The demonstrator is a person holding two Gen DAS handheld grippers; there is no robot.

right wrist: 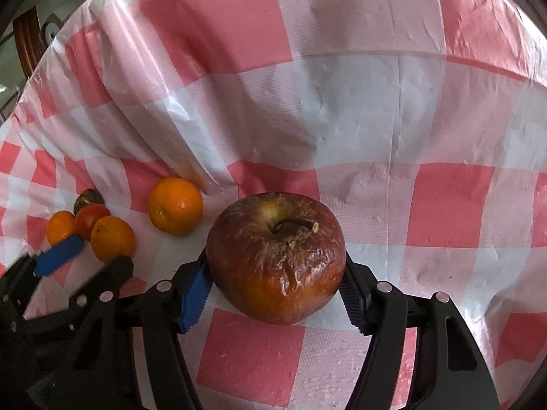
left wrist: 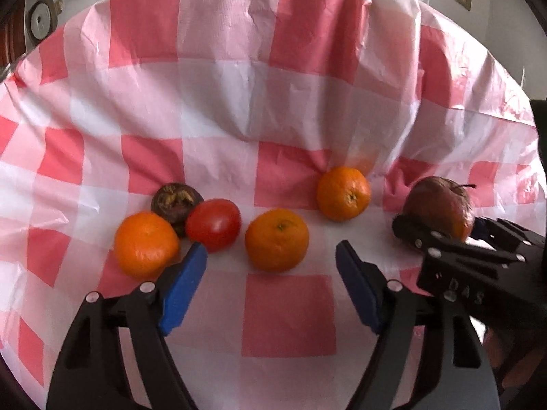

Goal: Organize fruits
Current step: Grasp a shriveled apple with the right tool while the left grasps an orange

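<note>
A wrinkled, brownish-red apple (right wrist: 277, 256) rests on the checked cloth, and my right gripper (right wrist: 275, 273) is shut on it, one pad pressing each side. From the left wrist view the apple (left wrist: 439, 205) and right gripper (left wrist: 448, 232) are at the far right. My left gripper (left wrist: 271, 249) is open, its blue pads on either side of an orange (left wrist: 277, 239) without touching it. Left of that are a red tomato (left wrist: 213, 223), another orange (left wrist: 147, 244) and a dark shrivelled fruit (left wrist: 176, 201). A third orange (left wrist: 343, 193) lies further back.
The red-and-white checked plastic cloth (left wrist: 287, 314) covers the table and rises in creased folds (left wrist: 307, 68) behind the fruit. The cloth's edge drops off at the far left (left wrist: 20, 68). Bare cloth (right wrist: 444, 205) stretches right of the apple.
</note>
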